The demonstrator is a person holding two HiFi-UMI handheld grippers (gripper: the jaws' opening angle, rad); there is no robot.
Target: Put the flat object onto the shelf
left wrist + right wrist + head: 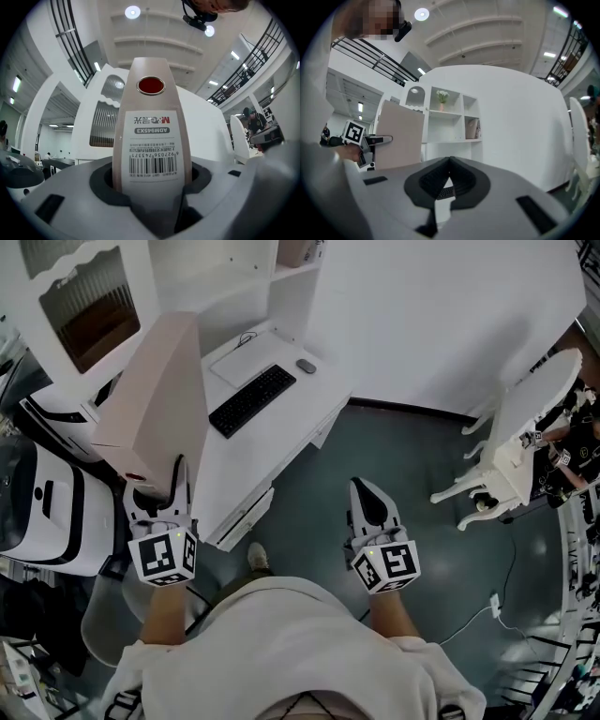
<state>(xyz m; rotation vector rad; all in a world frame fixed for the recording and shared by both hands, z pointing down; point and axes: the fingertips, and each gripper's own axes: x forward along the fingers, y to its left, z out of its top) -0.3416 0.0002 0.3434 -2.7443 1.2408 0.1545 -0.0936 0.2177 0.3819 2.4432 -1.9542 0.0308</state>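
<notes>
The white shelf (234,282) rises ahead, past the table (291,418). The pink file box (155,390) runs lengthwise toward it, its near end clamped in the left tool (157,491). The right tool (367,495) is closed on nothing.

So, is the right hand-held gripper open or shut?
Shut. In the right gripper view, the right hand-held gripper has its tips touching, with nothing held between them.
</notes>
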